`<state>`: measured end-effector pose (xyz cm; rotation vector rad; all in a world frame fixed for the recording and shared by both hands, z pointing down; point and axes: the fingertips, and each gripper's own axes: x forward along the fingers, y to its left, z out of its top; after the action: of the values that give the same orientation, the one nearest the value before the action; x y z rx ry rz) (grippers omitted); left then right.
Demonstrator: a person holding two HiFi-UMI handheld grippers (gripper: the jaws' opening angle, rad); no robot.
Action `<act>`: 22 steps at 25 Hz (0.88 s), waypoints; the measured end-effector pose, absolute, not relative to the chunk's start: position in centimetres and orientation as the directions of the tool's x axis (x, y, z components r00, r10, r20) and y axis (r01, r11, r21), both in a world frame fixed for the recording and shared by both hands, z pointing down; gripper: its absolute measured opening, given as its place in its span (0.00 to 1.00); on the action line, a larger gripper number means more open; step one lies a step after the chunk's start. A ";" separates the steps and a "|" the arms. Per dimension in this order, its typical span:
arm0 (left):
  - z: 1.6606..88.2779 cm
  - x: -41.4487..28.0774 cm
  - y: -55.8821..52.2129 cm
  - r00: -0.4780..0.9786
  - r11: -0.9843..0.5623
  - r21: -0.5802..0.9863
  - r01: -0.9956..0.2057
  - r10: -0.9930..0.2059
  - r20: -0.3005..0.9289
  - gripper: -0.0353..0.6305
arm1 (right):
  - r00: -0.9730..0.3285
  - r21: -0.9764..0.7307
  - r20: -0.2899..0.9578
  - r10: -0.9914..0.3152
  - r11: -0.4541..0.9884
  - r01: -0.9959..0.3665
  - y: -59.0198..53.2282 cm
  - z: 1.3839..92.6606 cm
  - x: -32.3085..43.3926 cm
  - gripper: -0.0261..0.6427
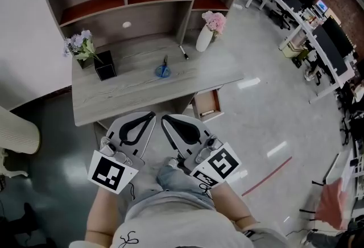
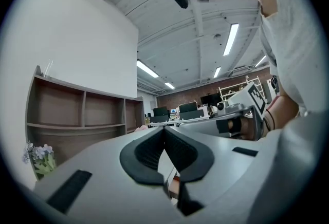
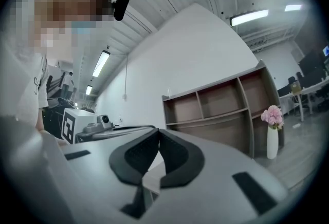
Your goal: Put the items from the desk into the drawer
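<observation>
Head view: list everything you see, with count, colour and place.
desk: one, grey wood, centre, shelves behind
vase: one, white, pink flowers, desk's right rear
flower box: one, black, desk's left
blue item: one, blue, desk's middle
marker: one, black, left of the vase
drawer: one, brown, open, under desk's right
left tongs: one, grey, shut, empty, before the desk
right tongs: one, grey, shut, empty, beside the left

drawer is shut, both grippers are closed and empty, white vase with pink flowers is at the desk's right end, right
No: the drawer is pulled open under the right end of the desk, as the head view shows. The rest holds: the left gripper and right gripper are closed and empty, and the white vase stands at the desk's right end.
</observation>
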<state>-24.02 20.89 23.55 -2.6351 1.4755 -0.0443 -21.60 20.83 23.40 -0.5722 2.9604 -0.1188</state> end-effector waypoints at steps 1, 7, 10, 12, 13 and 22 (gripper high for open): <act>23.5 -24.0 19.7 0.522 -0.515 -0.118 -0.849 -0.852 -0.036 0.06 | -0.920 -0.099 -0.107 -0.377 0.925 -0.368 19.6 23.4 -21.4 0.05; 23.5 -23.2 13.4 0.515 -0.506 -0.134 -0.852 -0.856 -0.048 0.06 | -0.915 -0.098 -0.108 -0.390 0.920 -0.380 13.0 23.9 -20.1 0.05; 23.6 -22.7 11.4 0.514 -0.504 -0.140 -0.853 -0.856 -0.050 0.06 | -0.913 -0.100 -0.099 -0.396 0.917 -0.387 10.8 24.5 -19.5 0.05; 23.9 -22.6 10.4 0.514 -0.505 -0.129 -0.854 -0.857 -0.046 0.06 | -0.911 -0.108 -0.091 -0.401 0.914 -0.392 9.6 25.0 -19.5 0.05; 24.1 -22.6 9.9 0.516 -0.508 -0.127 -0.852 -0.855 -0.041 0.06 | -0.911 -0.112 -0.087 -0.404 0.912 -0.394 9.1 25.2 -19.5 0.05; 26.6 -24.8 4.2 0.589 -0.586 -0.149 -0.797 -0.808 0.029 0.06 | -0.878 -0.138 -0.059 -0.475 0.875 -0.464 3.4 26.8 -21.9 0.05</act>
<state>-24.83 4.18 26.60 -2.6917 1.3653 -0.1422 -21.90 3.36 26.79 -0.7419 2.9529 -0.1832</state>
